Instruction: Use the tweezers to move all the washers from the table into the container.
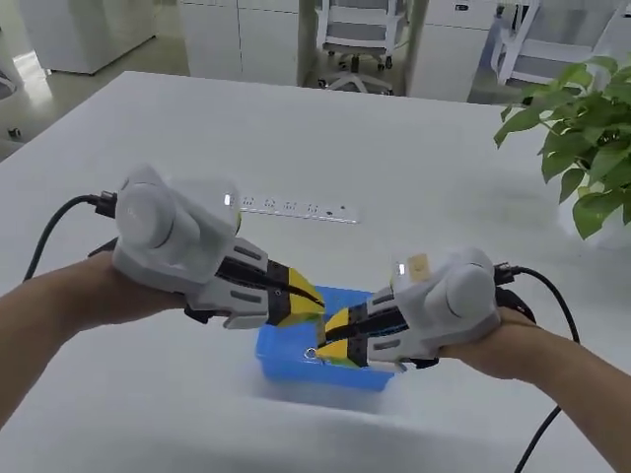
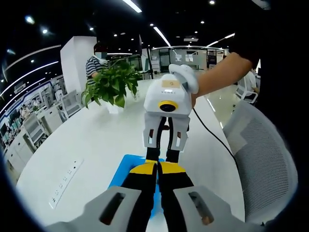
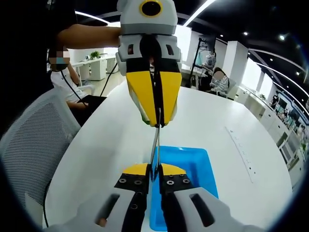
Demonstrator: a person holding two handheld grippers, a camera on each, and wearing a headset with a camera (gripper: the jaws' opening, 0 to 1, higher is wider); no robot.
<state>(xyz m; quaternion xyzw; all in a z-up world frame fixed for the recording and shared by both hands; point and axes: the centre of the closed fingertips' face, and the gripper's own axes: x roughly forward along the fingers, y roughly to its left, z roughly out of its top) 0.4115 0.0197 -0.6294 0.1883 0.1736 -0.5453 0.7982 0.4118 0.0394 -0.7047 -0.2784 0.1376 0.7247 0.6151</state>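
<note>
With both units brought together over the container, the count is: one blue container, one pair of tweezers, two grippers, one power strip and one plant, all on one white table. No washer can be made out with certainty; a small pale ring shape over the container's near edge, at the right gripper's tips, is too small to identify. The left gripper enters from the container's left side, held by the left hand, nose angled down towards the container. Its jaws are pressed close, with only a thin slit between the yellow tips. The right gripper enters from the container's right side, held by the right hand, nose low over the container's near rim and facing the left gripper tip to tip. Its jaws are clamped on the tweezers, which run straight out above the container to meet the left gripper's tips. Whether the left jaws also grip that far end cannot be told. The power strip lies beyond the container, well apart; the plant stands beyond it to the right.
</note>
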